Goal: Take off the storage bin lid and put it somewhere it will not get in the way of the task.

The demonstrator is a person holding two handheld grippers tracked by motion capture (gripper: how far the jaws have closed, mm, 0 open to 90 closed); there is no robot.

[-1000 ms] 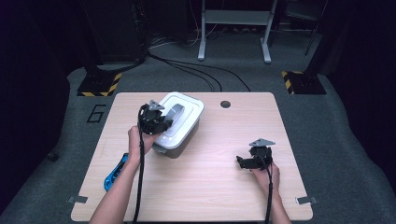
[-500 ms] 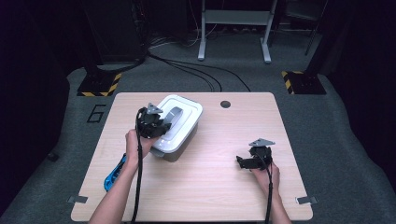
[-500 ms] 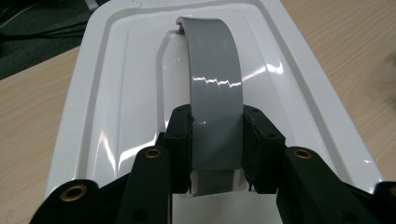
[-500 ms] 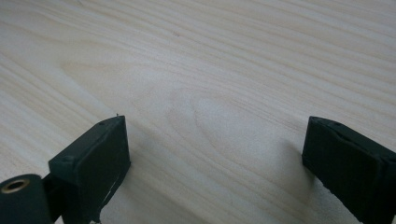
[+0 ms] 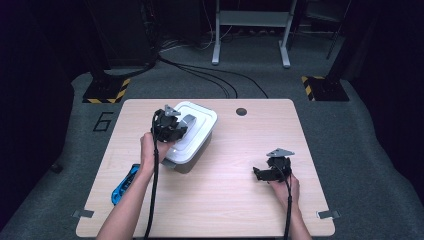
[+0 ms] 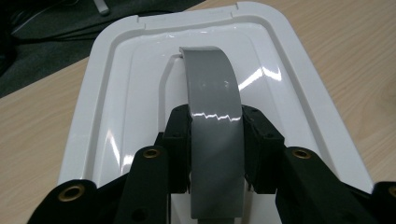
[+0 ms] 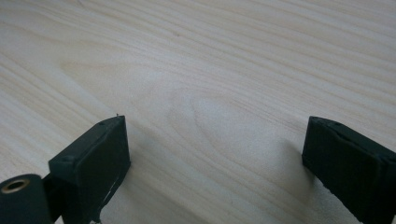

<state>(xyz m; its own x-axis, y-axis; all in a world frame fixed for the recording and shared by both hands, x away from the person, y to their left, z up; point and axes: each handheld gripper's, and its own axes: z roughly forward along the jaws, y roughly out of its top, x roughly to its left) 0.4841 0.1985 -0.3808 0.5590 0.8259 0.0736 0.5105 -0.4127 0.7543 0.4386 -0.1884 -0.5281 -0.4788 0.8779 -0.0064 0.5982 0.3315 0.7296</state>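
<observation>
— Where does the high view sit relative to the white container (image 5: 192, 131)?

— Above and behind the person's edge of the table (image 5: 240, 210), facing forward and down; the container lies left of centre, well off, with the floor beyond it.

— And the left gripper view?

— It rides the left gripper (image 6: 215, 135), very near the container (image 6: 116, 116), looking along its lid over the grey handle (image 6: 212, 93). Both views share that lid and handle.

— The right gripper view?

— It looks down, close, between the right gripper's (image 7: 215, 154) black tips at bare wood (image 7: 210, 56), well to the right of the container. With the high view it shares that patch of tabletop near the right gripper (image 5: 260, 173).
</observation>
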